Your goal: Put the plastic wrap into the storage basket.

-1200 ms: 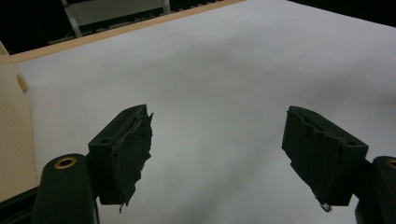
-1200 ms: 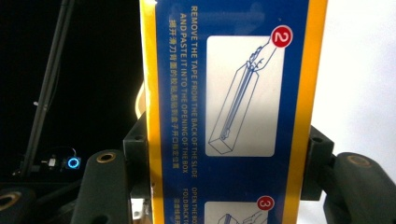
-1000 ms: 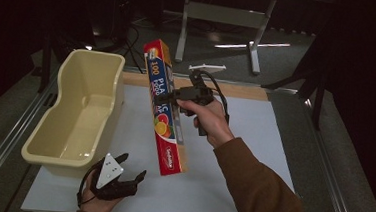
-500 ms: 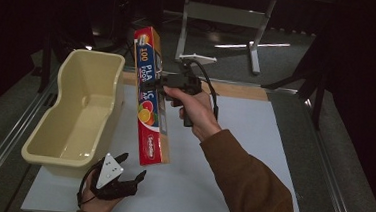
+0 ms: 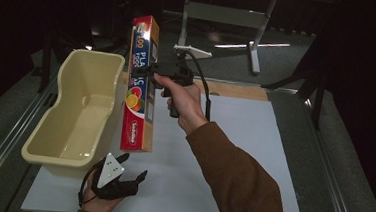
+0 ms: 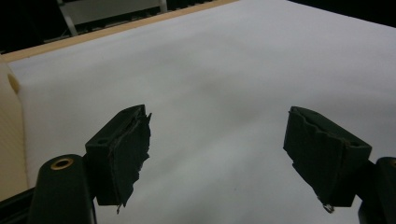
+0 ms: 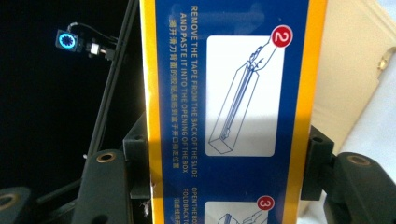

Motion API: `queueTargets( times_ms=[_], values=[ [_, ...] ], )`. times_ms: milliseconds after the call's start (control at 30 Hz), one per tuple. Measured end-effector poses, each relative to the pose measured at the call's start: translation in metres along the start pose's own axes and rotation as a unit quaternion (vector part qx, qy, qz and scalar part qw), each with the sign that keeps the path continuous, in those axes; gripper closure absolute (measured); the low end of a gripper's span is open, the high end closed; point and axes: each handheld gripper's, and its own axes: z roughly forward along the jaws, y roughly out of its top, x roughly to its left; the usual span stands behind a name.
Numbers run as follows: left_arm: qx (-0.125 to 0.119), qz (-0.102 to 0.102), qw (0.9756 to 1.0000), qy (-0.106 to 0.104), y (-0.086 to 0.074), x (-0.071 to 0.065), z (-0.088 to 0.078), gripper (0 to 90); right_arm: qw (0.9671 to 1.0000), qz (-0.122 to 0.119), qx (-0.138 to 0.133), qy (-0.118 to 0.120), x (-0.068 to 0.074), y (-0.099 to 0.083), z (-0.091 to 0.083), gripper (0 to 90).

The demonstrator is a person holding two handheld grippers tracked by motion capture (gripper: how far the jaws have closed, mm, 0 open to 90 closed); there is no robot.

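A long blue, red and orange box of plastic wrap (image 5: 141, 82) hangs above the white mat, tilted nearly upright, beside the cream tub. My right gripper (image 5: 154, 78) is shut on its middle; in the right gripper view the box (image 7: 233, 107) with printed instructions sits clamped between the two black jaws. My left gripper (image 5: 134, 171) rests low at the mat's near edge, held by a hand, with a grey three-cornered plate on top. In the left gripper view its pads (image 6: 126, 149) stand wide apart over bare mat, with nothing between them.
A cream plastic tub (image 5: 72, 113) stands on the left of the white mat (image 5: 252, 155), its inside bare. A wooden strip (image 5: 237, 89) runs along the mat's far edge. Metal stand legs (image 5: 253, 45) rise behind the table. Metal rails (image 5: 3, 138) flank the table.
The right gripper has lifted the plastic wrap box off the mat and swung it leftward toward the tub, tipping it more upright. The left gripper has stayed in place.
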Motion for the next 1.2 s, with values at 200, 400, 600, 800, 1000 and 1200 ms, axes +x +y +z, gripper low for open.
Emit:
queueTargets(
  times_ms=[200,400,600,800,1000,1200],
  values=[
    [-0.002,0.0,1.0,-0.001,0.0,-0.001,0.0,22.1,1.0,-0.002,-0.007,-0.005,0.008,0.001,0.01,38.9],
    [-0.003,0.0,1.0,-0.003,0.001,-0.001,0.001,22.1,0.9999,0.011,-0.01,0.0,0.009,0.003,0.021,38.9],
    [-0.005,0.002,1.0,-0.006,0.001,-0.002,0.002,22.1,0.9998,0.011,-0.007,-0.016,0.007,0.006,0.036,38.9],
    [-0.008,0.002,0.9999,-0.009,0.001,-0.002,0.002,22.1,0.9996,0.019,-0.013,-0.02,0.005,0.007,0.047,38.9],
    [-0.01,0.003,0.9999,-0.012,0.001,-0.002,0.003,22.1,0.9995,0.02,-0.013,-0.02,0.006,0.009,0.061,38.9],
    [-0.014,0.004,0.9998,-0.012,0.001,-0.002,0.001,22.1,0.9992,0.024,-0.012,-0.03,0.004,0.01,0.073,38.9]
  ],
)
